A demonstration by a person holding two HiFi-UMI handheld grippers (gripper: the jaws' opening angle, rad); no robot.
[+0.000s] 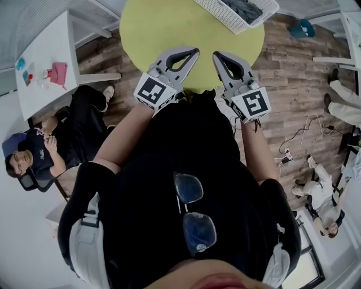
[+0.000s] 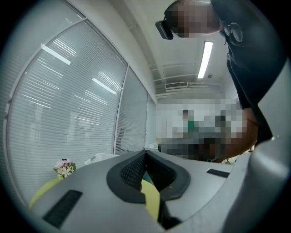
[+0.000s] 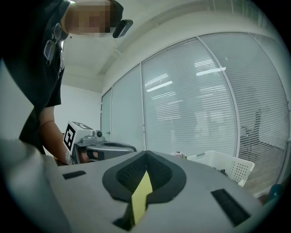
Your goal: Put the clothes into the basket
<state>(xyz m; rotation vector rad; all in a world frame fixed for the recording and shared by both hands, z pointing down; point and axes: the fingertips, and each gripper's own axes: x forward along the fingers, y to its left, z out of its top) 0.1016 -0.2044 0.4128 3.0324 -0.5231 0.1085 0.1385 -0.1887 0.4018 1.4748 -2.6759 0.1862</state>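
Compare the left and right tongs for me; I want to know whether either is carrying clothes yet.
The left tongs lean rightward in the head view; the right tongs lean leftward, so their tips nearly meet. The white basket sits nearer the right tongs than the left tongs. Shared: both are shut with nothing between them, held above the near edge of the yellow table.
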